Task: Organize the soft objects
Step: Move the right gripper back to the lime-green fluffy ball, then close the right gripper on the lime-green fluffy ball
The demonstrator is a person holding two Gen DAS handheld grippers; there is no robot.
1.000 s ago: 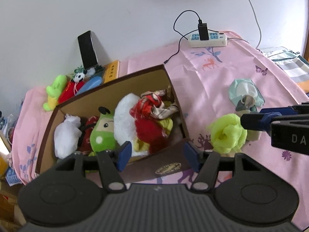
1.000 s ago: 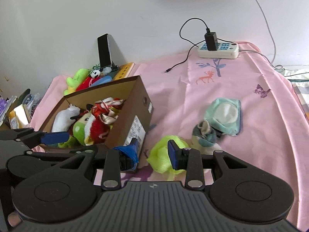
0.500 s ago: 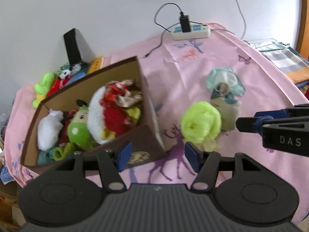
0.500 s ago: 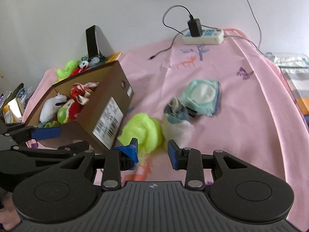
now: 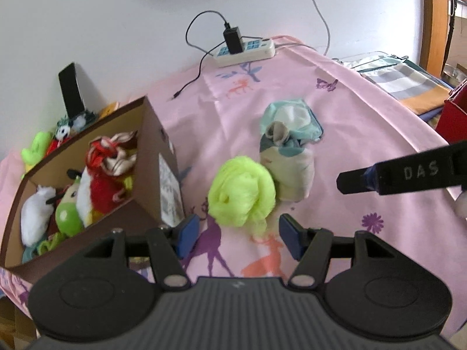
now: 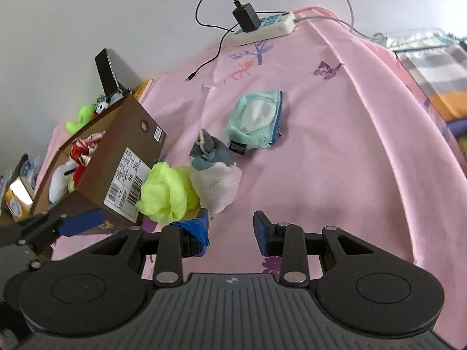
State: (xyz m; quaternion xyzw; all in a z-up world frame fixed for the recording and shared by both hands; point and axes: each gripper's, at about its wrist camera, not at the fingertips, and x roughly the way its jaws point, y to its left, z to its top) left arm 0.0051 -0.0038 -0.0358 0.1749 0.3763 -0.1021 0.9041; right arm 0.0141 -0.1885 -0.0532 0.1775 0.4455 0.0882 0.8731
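Soft toys fill the brown cardboard shoebox (image 5: 151, 157) at left on the pink printed bedsheet (image 5: 364, 134); beside it lie a neon-yellow fluffy bundle (image 5: 242, 194), a pale plush with grey-blue top (image 5: 289, 169) and a mint fabric pouch (image 6: 256, 122). Left gripper (image 5: 239, 233) and right gripper (image 6: 230, 229) hover spread, empty. A shallow pinch could snag loose fluff and drop the bundle.

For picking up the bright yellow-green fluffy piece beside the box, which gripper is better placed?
Probably the left. In its own view the left gripper is open with the fluffy piece centred just ahead of its fingers. The right gripper, also open, has the piece off to its left and lines up nearer the pale stuffed toy.
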